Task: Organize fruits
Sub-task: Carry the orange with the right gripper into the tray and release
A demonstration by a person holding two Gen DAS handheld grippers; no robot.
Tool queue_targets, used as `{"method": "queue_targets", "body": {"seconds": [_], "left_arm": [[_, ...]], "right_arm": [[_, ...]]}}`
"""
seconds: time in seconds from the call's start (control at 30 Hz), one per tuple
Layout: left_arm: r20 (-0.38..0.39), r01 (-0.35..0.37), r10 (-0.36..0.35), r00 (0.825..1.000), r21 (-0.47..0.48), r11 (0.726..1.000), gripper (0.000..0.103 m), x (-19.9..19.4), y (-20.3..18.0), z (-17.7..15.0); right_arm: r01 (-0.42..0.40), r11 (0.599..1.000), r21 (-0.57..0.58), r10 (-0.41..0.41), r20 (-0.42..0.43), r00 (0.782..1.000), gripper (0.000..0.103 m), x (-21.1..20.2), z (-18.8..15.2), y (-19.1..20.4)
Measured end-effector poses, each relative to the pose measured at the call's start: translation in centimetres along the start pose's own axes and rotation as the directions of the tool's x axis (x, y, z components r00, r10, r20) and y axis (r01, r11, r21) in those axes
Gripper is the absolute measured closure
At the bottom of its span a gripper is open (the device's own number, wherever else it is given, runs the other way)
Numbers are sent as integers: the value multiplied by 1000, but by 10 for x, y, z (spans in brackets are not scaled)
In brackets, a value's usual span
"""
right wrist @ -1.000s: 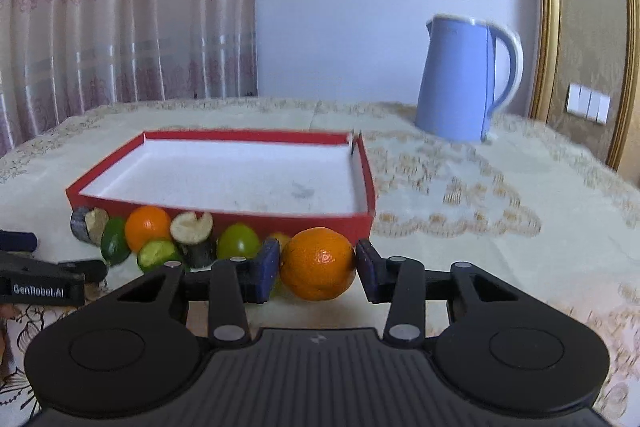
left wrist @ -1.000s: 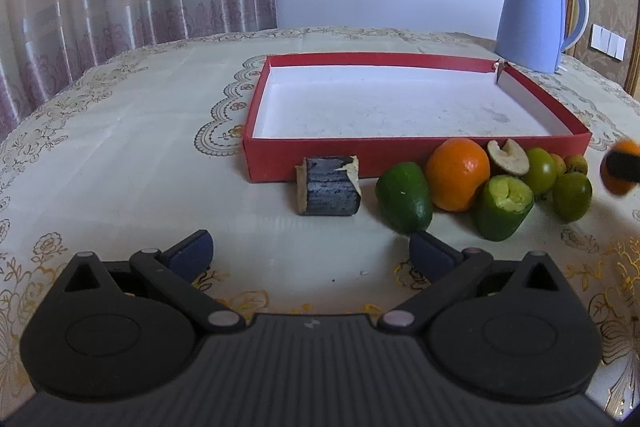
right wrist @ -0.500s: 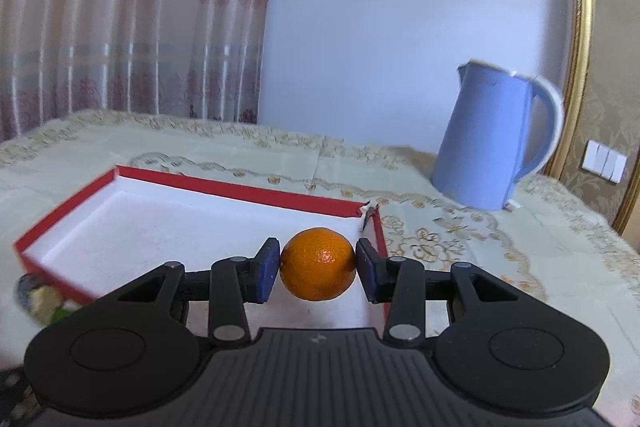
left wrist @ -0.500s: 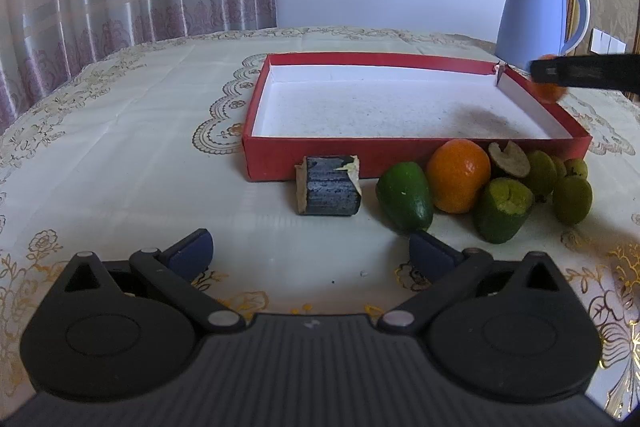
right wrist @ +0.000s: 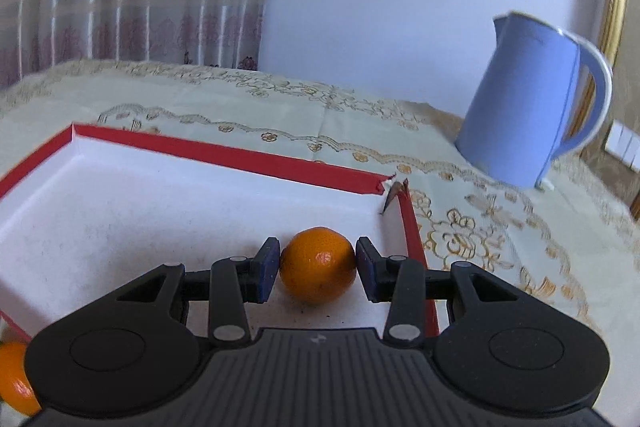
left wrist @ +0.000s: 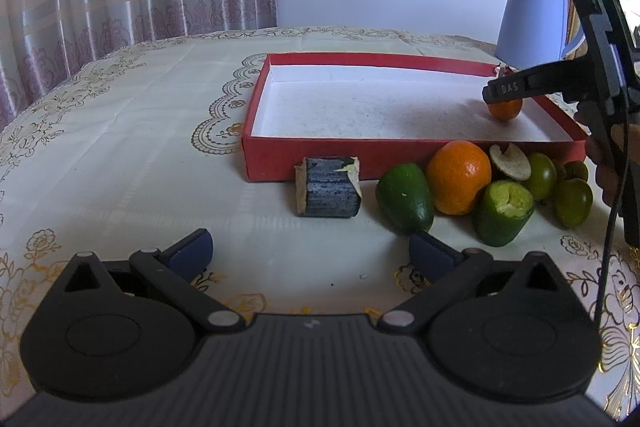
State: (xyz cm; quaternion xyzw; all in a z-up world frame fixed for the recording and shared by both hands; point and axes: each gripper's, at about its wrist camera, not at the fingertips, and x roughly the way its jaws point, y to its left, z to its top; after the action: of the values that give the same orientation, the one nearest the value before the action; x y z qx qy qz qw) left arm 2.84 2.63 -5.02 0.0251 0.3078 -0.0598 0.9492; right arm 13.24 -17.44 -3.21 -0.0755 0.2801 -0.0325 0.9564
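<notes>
A small orange (right wrist: 318,265) is held between the two blue pads of the right gripper (right wrist: 317,269), which are closed against its sides. The fruit is seen low over the white floor of the red box (right wrist: 240,157), close to the box's right wall and not far from its torn back corner; whether it rests on the floor cannot be told for certain. From the left wrist view the same orange (left wrist: 505,108) is seen under the gripper's black finger, inside the box near its right edge.

The left gripper (left wrist: 310,253) is held wide apart with nothing between its pads, above the tablecloth (left wrist: 120,155). Ahead of it, outside the box's front wall, the other fruit is lined up: a dark cut piece (left wrist: 329,191), a green fruit (left wrist: 405,197), a larger orange (left wrist: 459,177), a cut green fruit (left wrist: 505,213) and several small green ones (left wrist: 573,202). A blue kettle (right wrist: 528,103) stands behind the box.

One second earlier the orange was gripped in front of the box, beside the row of fruit; it has since been carried over the wall and lowered inside. The left gripper has not been moved.
</notes>
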Motion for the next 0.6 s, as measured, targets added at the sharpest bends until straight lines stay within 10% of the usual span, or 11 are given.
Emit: {"method": "queue_targets", "body": {"seconds": [0.2, 0.33, 0.6], "left_arm": [[0, 0, 0, 1000, 0, 1000, 0, 0, 0, 0], [0, 0, 0, 1000, 0, 1000, 0, 0, 0, 0], [0, -1, 1, 1000, 0, 1000, 0, 0, 0, 0]], "right_arm": [[-13, 1000, 4, 13, 7, 1000, 57, 0, -1, -3], [-30, 999, 41, 29, 25, 999, 33, -9, -1, -10], [-22, 992, 125, 13, 74, 997, 32, -46, -17, -28]]}}
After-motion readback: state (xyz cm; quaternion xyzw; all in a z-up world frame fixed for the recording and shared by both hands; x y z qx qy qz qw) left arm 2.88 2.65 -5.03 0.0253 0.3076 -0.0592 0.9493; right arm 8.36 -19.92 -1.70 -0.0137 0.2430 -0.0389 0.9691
